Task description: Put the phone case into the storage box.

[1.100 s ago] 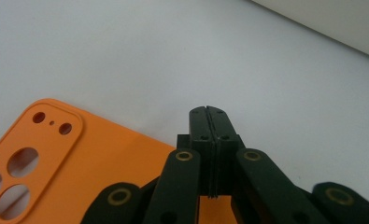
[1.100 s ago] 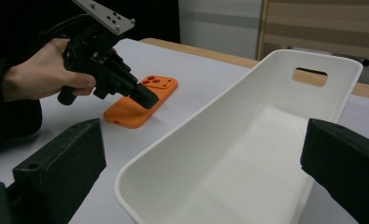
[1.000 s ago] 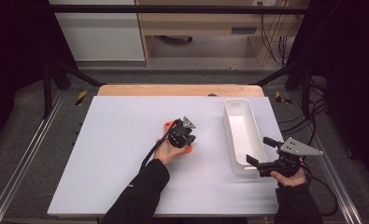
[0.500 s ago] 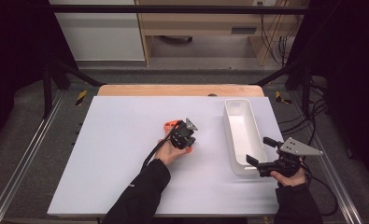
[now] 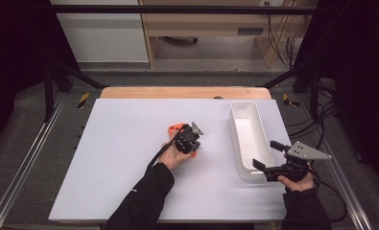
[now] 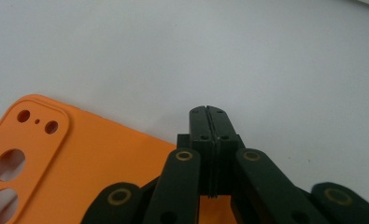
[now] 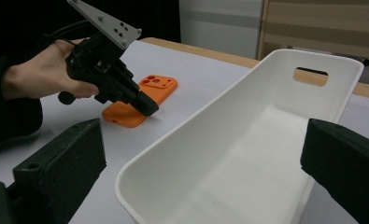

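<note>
On the white table (image 5: 110, 158), the left gripper (image 6: 209, 116), jaws together, touches the orange phone case (image 6: 79, 158), while the right gripper (image 5: 266, 158) gapes around the white bin (image 5: 247, 136).

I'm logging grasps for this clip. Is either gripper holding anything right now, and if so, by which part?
Nothing is held. The left gripper is shut with nothing between its jaws, beside the orange phone case. The right gripper is open by the white bin.

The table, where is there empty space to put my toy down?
Lots of room on the white table: the whole left side, from its left edge to the orange phone case, is bare. The white tray is empty inside too. It gets crowded in the middle, where the left tongs press on the case, and at the tray's near end, between the open right tongs.
</note>
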Tool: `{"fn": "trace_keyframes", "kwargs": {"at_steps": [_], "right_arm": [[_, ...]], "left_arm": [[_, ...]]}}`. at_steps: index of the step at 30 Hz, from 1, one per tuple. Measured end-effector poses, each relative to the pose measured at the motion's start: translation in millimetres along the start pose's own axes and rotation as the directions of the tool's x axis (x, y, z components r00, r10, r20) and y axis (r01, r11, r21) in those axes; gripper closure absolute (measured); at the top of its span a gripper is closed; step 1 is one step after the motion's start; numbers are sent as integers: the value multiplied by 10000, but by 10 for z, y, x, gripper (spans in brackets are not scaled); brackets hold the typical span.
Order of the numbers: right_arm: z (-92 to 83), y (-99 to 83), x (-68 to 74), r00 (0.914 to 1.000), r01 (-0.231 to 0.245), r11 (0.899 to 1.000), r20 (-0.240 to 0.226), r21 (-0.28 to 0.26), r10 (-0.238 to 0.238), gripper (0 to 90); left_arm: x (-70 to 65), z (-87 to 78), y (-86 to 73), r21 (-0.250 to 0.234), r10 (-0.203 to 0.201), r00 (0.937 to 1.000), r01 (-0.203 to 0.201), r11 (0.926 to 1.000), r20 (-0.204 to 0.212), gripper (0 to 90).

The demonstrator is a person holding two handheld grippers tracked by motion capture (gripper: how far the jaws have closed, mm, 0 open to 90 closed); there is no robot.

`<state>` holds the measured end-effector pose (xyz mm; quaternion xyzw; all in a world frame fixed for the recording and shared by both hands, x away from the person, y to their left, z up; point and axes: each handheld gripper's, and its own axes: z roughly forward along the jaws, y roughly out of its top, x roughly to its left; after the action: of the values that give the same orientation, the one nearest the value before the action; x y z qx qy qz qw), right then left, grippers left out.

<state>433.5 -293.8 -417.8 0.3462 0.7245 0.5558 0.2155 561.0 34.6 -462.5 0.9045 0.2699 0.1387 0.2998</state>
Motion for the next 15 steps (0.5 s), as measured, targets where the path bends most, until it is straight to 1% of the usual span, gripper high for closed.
{"fn": "trace_keyframes", "kwargs": {"at_steps": [6, 10, 15], "right_arm": [[-1, 1, 0, 10000, -7, 10000, 8, 0, 7, 5], [-2, 1, 0, 10000, -2, 10000, 9, 3, 2, 5], [-1, 0, 0, 10000, -1, 10000, 11, 7, 1, 4]], "left_arm": [[-16, -28, -12, 213, 213, 9997, -211, 9995, -69, 898], [-15, -53, -50, 153, 204, 9998, -203, 9997, -18, 899], [-26, -81, -79, 241, 414, 9991, -412, 9989, -78, 898]]}}
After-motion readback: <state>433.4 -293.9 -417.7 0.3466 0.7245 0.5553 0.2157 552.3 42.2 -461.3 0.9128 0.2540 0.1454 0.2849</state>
